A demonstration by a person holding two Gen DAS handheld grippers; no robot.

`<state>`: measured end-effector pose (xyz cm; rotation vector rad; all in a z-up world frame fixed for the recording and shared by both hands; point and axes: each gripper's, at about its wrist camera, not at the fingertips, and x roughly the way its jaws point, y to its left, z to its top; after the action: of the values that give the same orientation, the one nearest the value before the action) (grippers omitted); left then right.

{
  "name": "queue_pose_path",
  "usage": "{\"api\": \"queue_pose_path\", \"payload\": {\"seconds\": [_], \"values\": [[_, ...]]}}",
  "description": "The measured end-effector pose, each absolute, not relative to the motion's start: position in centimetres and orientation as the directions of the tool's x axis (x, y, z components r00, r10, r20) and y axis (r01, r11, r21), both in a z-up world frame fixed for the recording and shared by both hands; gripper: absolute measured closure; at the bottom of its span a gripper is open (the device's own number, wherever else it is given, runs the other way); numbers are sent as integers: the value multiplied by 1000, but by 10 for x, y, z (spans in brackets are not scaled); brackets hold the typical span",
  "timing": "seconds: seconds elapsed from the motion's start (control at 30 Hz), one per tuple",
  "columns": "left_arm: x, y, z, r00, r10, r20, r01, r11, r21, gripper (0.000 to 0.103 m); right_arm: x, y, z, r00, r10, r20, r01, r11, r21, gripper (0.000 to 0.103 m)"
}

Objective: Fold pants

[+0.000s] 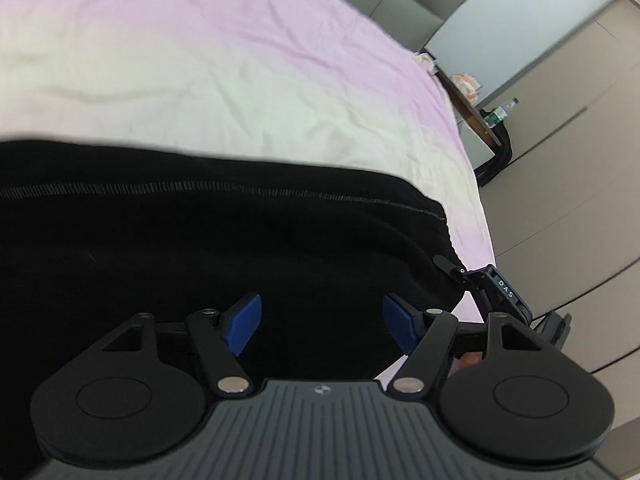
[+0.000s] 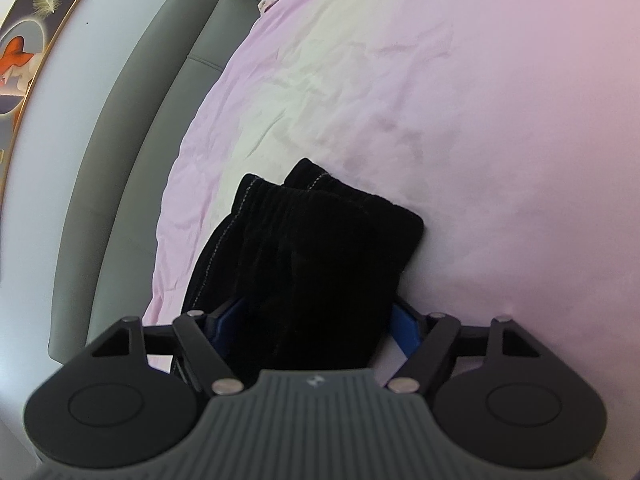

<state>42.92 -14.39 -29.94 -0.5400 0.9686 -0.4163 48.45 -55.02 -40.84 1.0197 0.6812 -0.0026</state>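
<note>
My left tongs point(image 1: 322, 322) hang spread over the black pants point(image 1: 192, 248), blue pads clear of the cloth on both sides, pinching nothing. Under them the pants lie flat on the bed point(image 1: 240, 80), a stitched seam running across the view. At the right edge of that same view the tip of my right tongs point(image 1: 452, 266) shows beside the corner of the pants.

From the right wrist, my right tongs point(image 2: 320, 322) straddle a thick, bunched part of the pants point(image 2: 316, 248). The cloth fills the gap between the pads, but I cannot tell whether they press on it or merely flank it.

I judge the fold to be partly made: the far end looks doubled, with two hems lying side by side. Next I should bring the left tongs down on a near edge, close them, then carry that edge over evenly with the right.

Around me: a grey headboard point(image 2: 132, 152), a framed picture point(image 2: 28, 52) on the wall, a bedside stand with bottles point(image 1: 500, 114), and wardrobe doors point(image 1: 568, 140). Nothing lies on the sheet to block the fold; only its wrinkles might drag the cloth.
</note>
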Motion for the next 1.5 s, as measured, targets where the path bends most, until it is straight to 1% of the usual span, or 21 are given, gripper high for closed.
{"api": "queue_pose_path", "payload": {"seconds": [0.03,0.07,0.1,0.13,0.2,0.3,0.37,0.47,0.57,0.67,0.8,0.87,1.0,1.03,1.07,1.1,1.17,1.33,1.4,1.5], "values": [[433,-145,-309,491,-554,-672,55,790,-611,23,486,-551,-410,794,313,-521,306,535,788,47],[437,-144,-319,478,-552,-683,15,783,-622,23,488,-552,-413,790,325,-520,307,523,795,63],[439,-141,-328,477,-554,-682,-22,768,-640,23,489,-553,-417,785,341,-517,308,508,804,75],[440,-139,-334,483,-555,-677,-46,756,-653,24,489,-554,-420,785,356,-507,302,495,815,77],[442,-139,-342,483,-533,-695,-61,771,-634,33,487,-554,-422,792,361,-492,281,500,819,81],[443,-146,-341,478,-500,-722,-12,819,-574,33,484,-551,-418,802,346,-487,263,528,808,85],[443,-145,-340,473,-494,-729,-21,821,-570,33,481,-546,-410,813,320,-487,260,549,794,88],[441,-139,-342,464,-502,-729,-60,804,-592,33,476,-535,-383,844,268,-464,202,642,740,89],[440,-134,-346,461,-517,-721,-80,785,-614,33,467,-517,-346,882,232,-410,99,761,641,90],[438,-125,-354,466,-545,-697,-140,733,-666,34,452,-479,-303,918,211,-337,-49,901,431,90],[435,-108,-363,484,-585,-650,-204,647,-735,38,424,-423,-262,936,271,-227,-230,954,191,90],[429,-96,-363,506,-597,-622,-233,600,-766,38,414,-398,-248,931,303,-204,-288,952,98,90],[411,-64,-358,559,-575,-597,-268,556,-787,37,398,-347,-232,924,332,-192,-354,930,-98,90],[409,-57,-357,566,-574,-592,-268,550,-791,36,395,-334,-231,922,337,-191,-368,916,-158,90],[407,-48,-355,569,-579,-584,-260,547,-796,32,389,-317,-232,917,347,-195,-386,893,-230,90],[406,-39,-352,571,-583,-578,-246,550,-798,30,386,-304,-234,912,356,-202,-403,870,-285,90],[403,-23,-347,581,-562,-589,-230,581,-781,30,381,-277,-241,898,376,-227,-437,819,-372,90],[388,25,-334,645,-470,-602,-268,599,-754,31,368,-224,-272,852,401,-336,-521,703,-484,90],[375,45,-330,673,-436,-598,-287,591,-754,31,363,-201,-293,837,387,-386,-545,640,-541,89],[359,71,-331,672,-399,-624,-321,602,-731,31,355,-171,-327,817,334,-470,-576,509,-640,88]]}}
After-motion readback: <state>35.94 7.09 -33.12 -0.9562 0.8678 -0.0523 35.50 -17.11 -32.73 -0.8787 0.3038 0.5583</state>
